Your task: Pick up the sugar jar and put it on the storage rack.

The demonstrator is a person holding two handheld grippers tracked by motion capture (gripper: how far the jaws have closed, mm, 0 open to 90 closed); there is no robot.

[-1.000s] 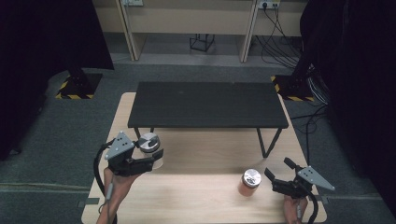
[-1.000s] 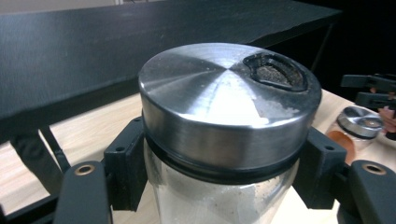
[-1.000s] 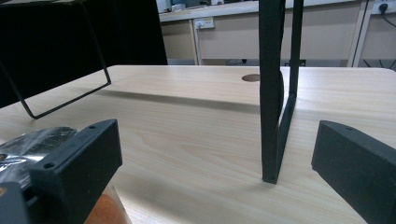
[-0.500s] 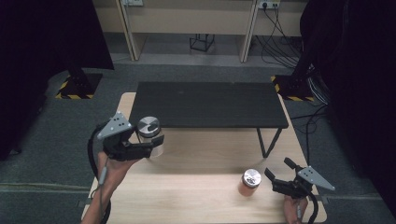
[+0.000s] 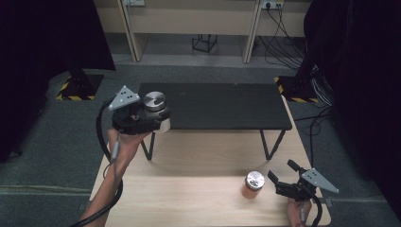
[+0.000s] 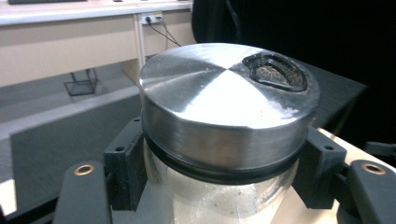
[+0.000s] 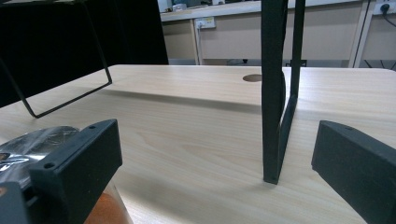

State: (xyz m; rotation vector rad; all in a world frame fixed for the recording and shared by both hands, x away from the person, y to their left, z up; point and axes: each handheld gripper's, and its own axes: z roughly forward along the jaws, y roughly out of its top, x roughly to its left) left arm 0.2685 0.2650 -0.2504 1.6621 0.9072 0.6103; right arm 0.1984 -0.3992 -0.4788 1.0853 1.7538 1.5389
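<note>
the left gripper (image 5: 158, 120) is showing at the left of the high view, raised above the left end of the black shelf (image 5: 222, 106), and it is clamping a clear jar with a metal lid (image 5: 155, 109) between its jaws. in the left gripper view the jar (image 6: 224, 135) is sitting upright in the middle of the frame, the black pads (image 6: 123, 163) pressing on the glass just under the lid from both sides, with the round brushed lid standing above the jaw tops. a dark oval opening is lying at the upper right of the lid.

the right gripper (image 5: 280, 182) is lying low at the lower right of the high view, near the edge of the wooden table (image 5: 198, 161), with its jaws spread apart and gripping nothing. an orange jar with a shiny lid (image 5: 253, 184) is standing upright on the table just to the left of those jaws, not between them. in the right gripper view this jar (image 7: 100, 210) is peeking in at the lower left, just beside the outer face of the left-hand jaw, while the shelf's thin black leg (image 7: 275, 93) is rising in the gap between the two jaws, farther off.
</note>
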